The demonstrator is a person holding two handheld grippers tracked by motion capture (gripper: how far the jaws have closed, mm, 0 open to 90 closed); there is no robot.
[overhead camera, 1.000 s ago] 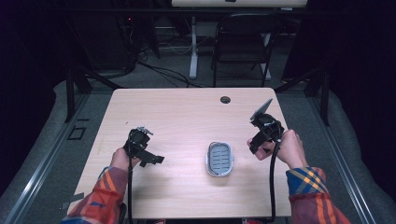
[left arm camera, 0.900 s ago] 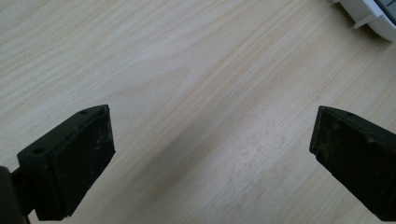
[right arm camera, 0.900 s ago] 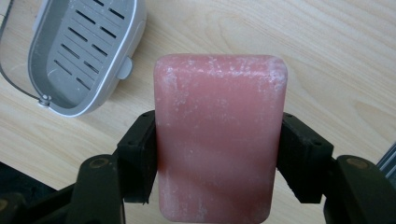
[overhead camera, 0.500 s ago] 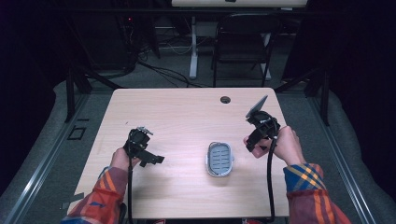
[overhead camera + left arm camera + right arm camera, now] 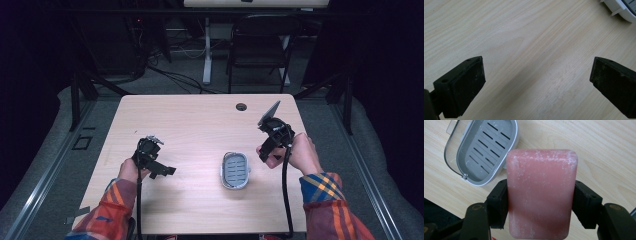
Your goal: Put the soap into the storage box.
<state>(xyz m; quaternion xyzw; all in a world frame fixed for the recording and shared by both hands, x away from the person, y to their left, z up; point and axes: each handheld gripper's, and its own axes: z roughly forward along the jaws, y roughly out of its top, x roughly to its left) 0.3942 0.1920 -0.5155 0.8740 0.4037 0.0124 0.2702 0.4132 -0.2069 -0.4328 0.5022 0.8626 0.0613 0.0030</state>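
Pink soap bar [image 5: 541, 192] clamped in right gripper [image 5: 541, 205]; left gripper [image 5: 536, 82] wide, empty. Soap dish [image 5: 485, 150] ahead-left: lower level, centred.

Orange, blue and yellow plaid sleeves [image 5: 325, 192]; black grippers with what look like trailing black cables [image 5: 284, 195].

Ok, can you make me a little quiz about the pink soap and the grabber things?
1. True or false: the soap dish has nothing in it.
2. Which gripper grips the pink soap bar? A) left gripper B) right gripper C) both
3. Fill in: the left gripper's jaws stand wide ____ above the table.

Key: 1 true; 2 B; 3 open.
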